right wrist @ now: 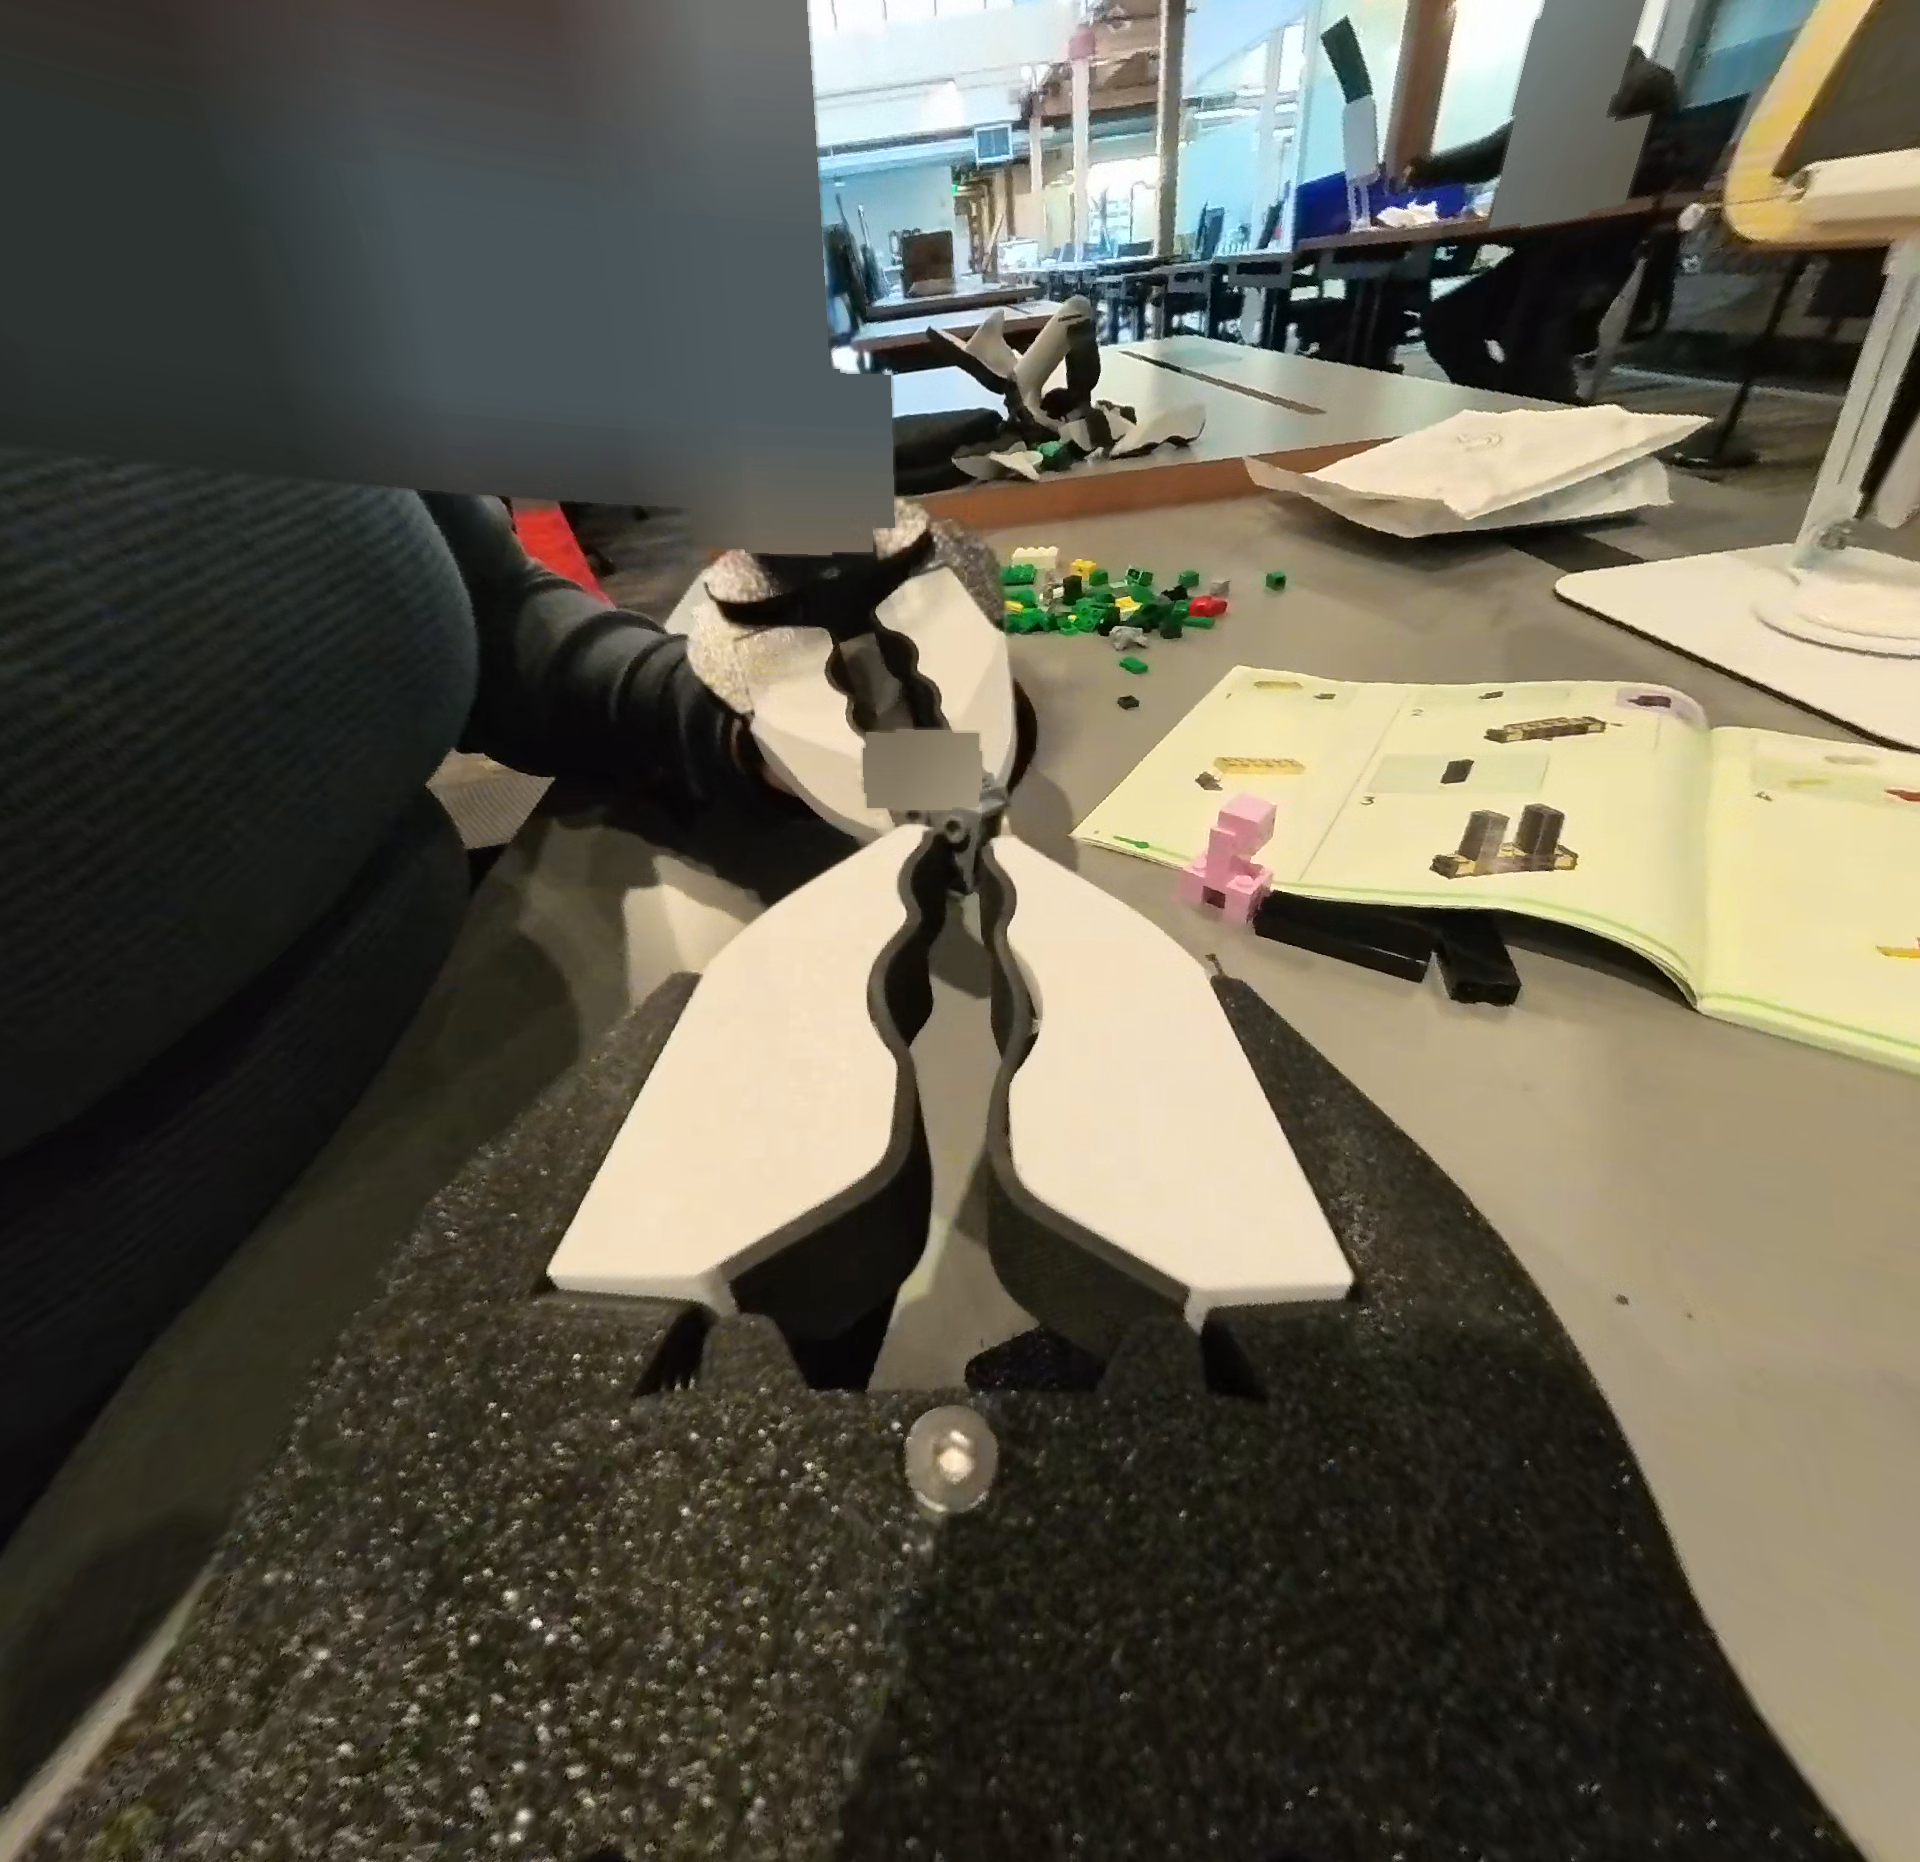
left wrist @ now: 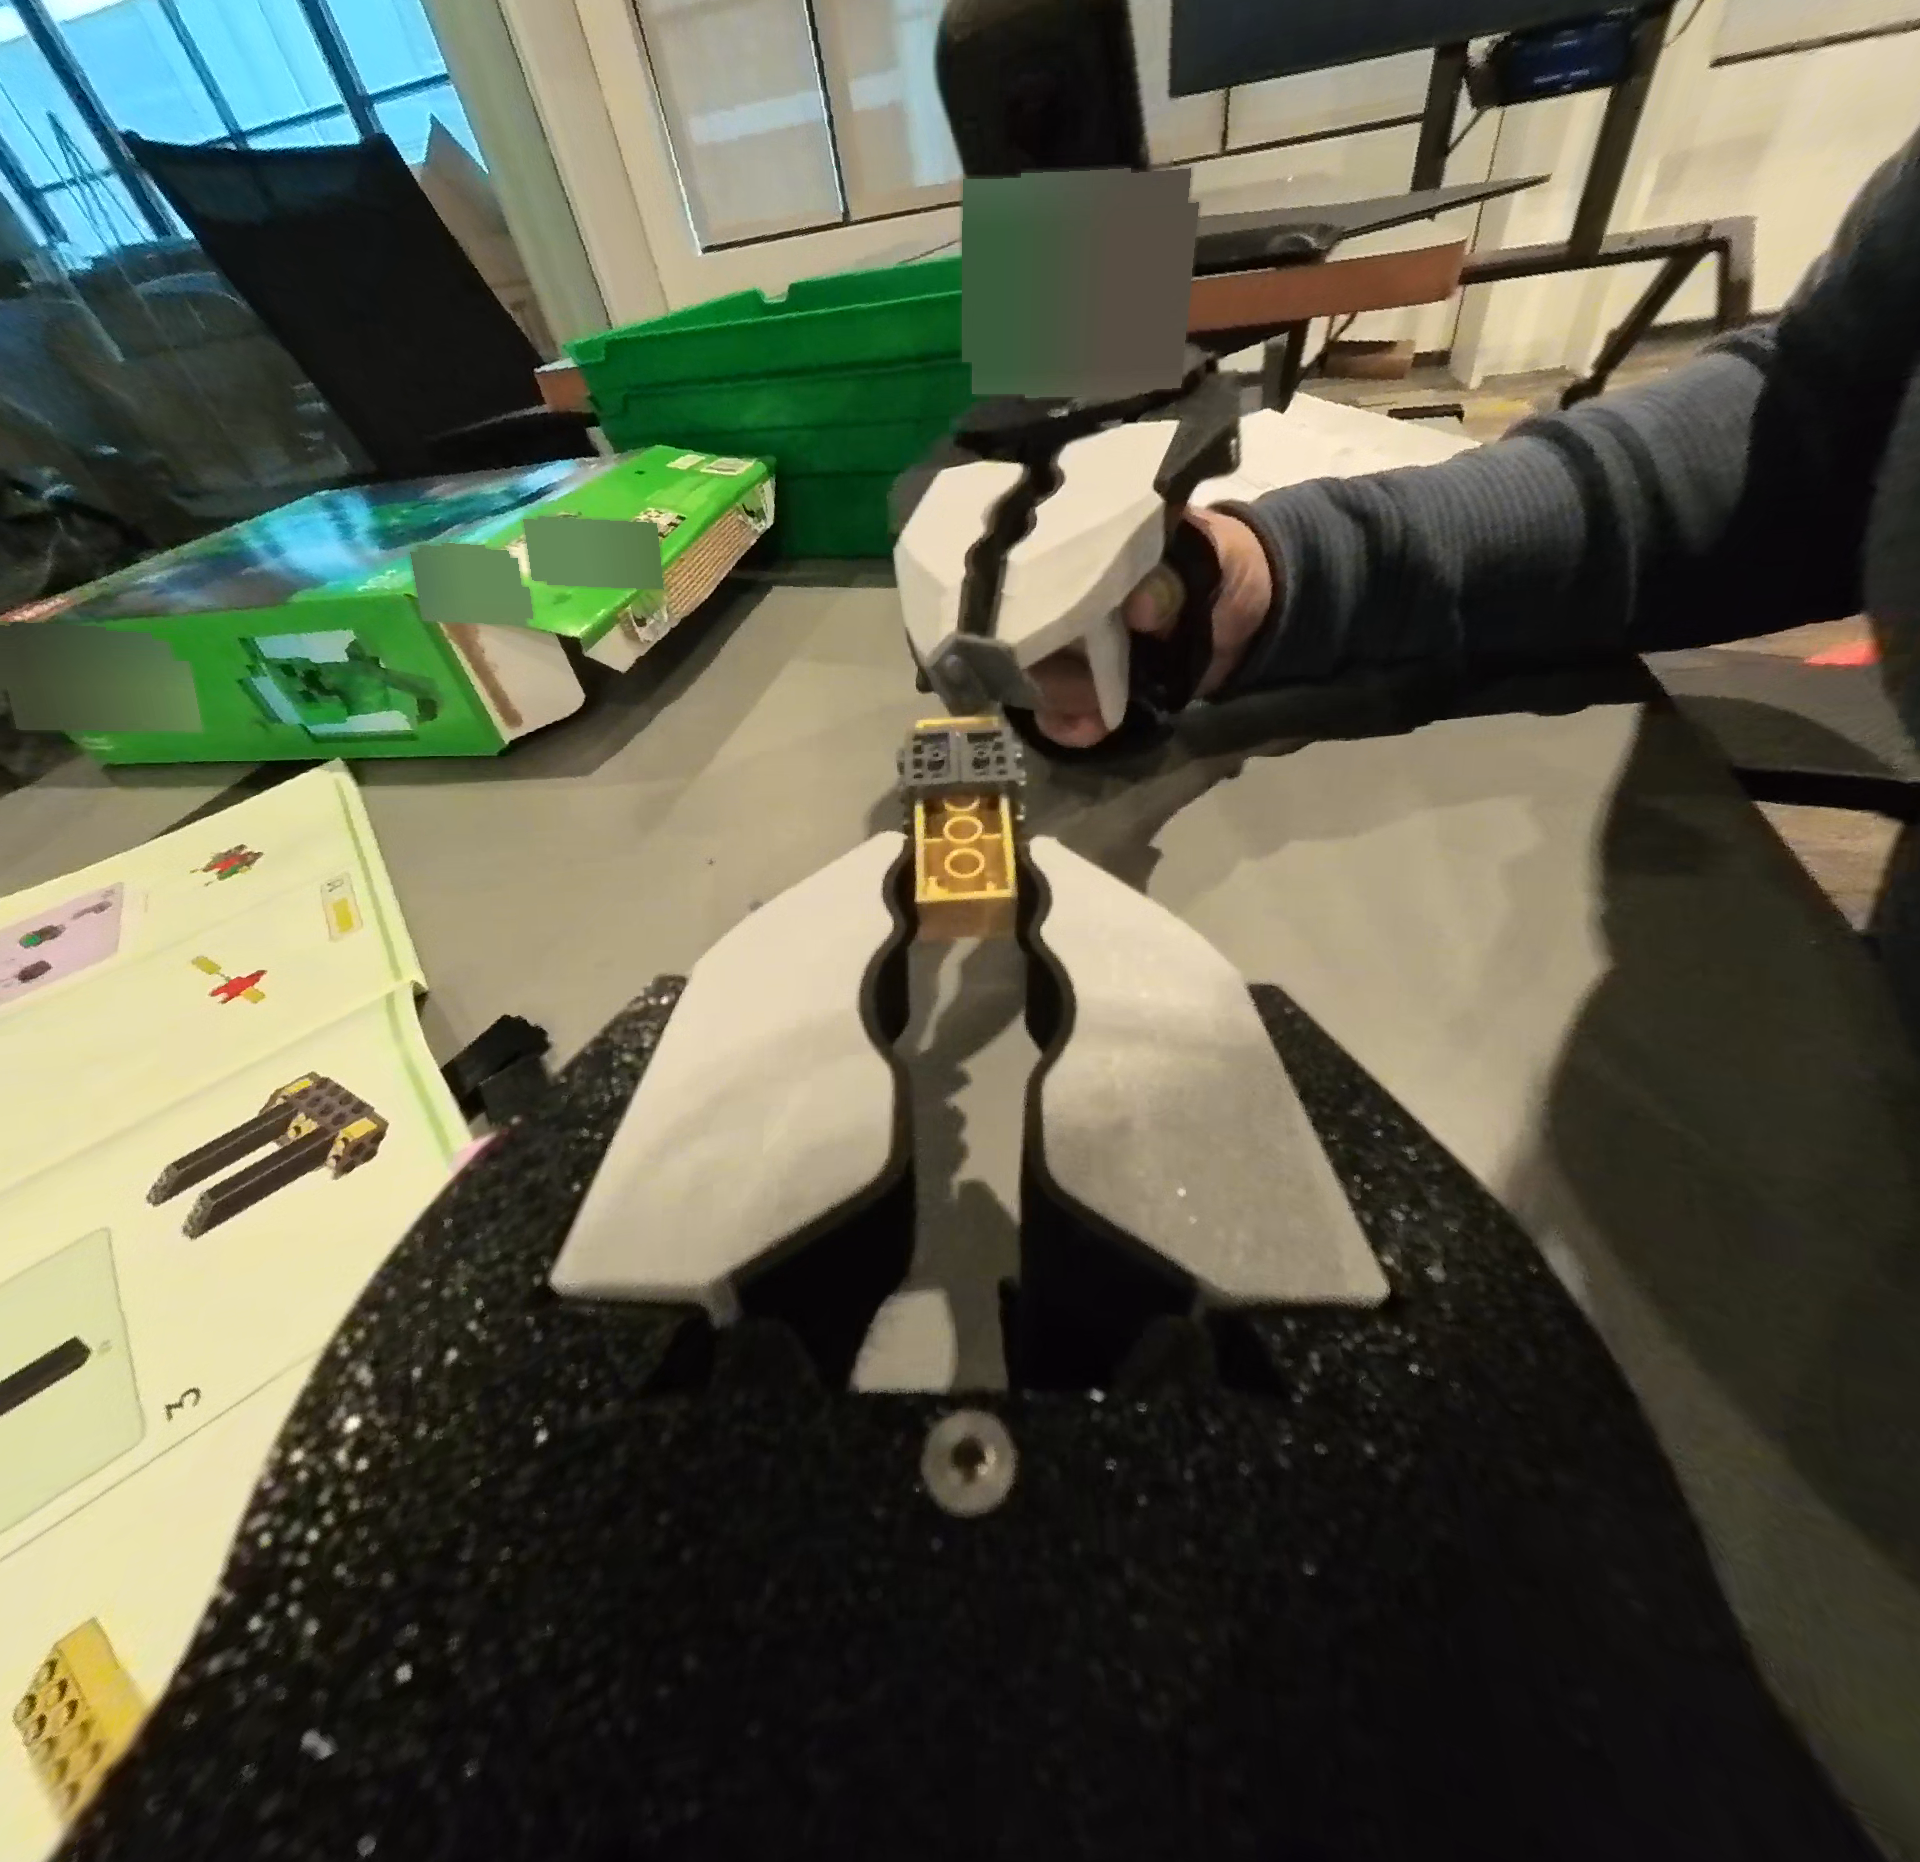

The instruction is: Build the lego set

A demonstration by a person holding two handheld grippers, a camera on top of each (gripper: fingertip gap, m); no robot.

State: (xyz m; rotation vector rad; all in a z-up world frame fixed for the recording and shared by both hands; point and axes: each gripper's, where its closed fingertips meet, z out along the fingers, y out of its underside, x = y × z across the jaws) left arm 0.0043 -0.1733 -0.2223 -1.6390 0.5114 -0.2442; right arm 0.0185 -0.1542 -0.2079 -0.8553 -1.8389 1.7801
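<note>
Left gripper [left wrist: 966, 877] clamped on a yellow brick [left wrist: 964, 856], underside facing the camera, with two small grey pieces [left wrist: 963, 763] attached at its far end. We hold the assembly in the air above the grey desk [left wrist: 623, 856].

Right gripper [right wrist: 961, 856] pinched on a small grey plate [right wrist: 971, 846] — in the left wrist view that plate [left wrist: 977, 674] sits just above the grey pieces, tip to tip; we cannot tell if they touch. The hand [left wrist: 1164, 628] holding the right gripper shows in a dark sleeve.

Outward on the desk:
- instruction booklet [right wrist: 1558, 825] lying open, to the right in the right wrist view
- pink lego figure [right wrist: 1226, 867] at the booklet's near edge, two long black bricks [right wrist: 1392, 945] just beside it
- loose pile of green, yellow and red pieces [right wrist: 1112, 607] farther back
- green set box [left wrist: 343, 628] — stacked green trays [left wrist: 769, 389] behind it
</note>
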